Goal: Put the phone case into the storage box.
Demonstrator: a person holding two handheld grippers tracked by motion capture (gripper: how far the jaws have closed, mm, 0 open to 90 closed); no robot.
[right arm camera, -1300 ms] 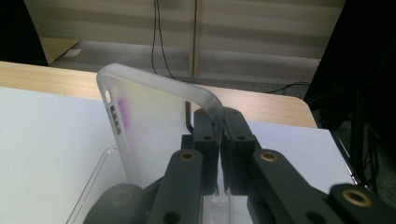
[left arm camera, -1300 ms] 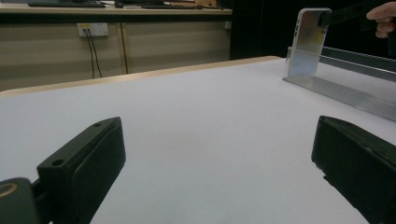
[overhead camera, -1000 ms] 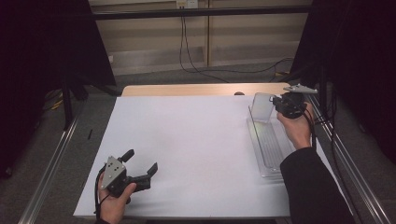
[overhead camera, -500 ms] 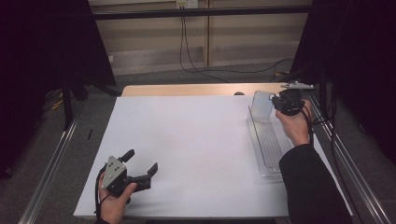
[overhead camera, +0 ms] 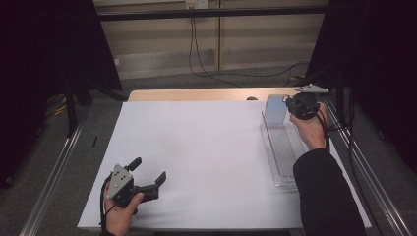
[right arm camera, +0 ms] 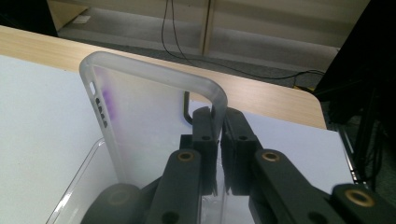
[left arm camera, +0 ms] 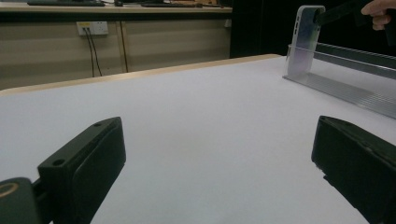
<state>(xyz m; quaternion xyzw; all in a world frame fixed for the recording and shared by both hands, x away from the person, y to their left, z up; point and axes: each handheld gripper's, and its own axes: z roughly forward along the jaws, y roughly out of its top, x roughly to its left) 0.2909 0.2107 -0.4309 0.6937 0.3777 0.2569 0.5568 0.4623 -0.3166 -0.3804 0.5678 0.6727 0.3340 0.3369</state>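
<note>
1. A frosted translucent plastic phone case with rounded corners (right arm camera: pixel 154 116) stands upright on its short end at the far end of a long clear plastic tray (overhead camera: pixel 282 157), near the table's right edge.
2. The right gripper (right arm camera: pixel 219 135) has its two black jaws pressed together on the case's side rim, holding it; in the high view this gripper (overhead camera: pixel 295 105) sits just beside the case (overhead camera: pixel 275 110).
3. The lower part of the case is hidden behind the jaws in the right gripper view, so its contact with the tray floor cannot be made out; a faint purple smudge shows near its side slots.
4. The left gripper (overhead camera: pixel 147 179) rests in a hand (overhead camera: pixel 123 209) at the near left of the white table sheet (overhead camera: pixel 196 147), jaws spread wide, gripping nothing.
5. Count: one case, one tray, two grippers.
6. Compared with a second ago, the right gripper and case sit slightly farther back and higher; the left gripper has not moved.
</note>
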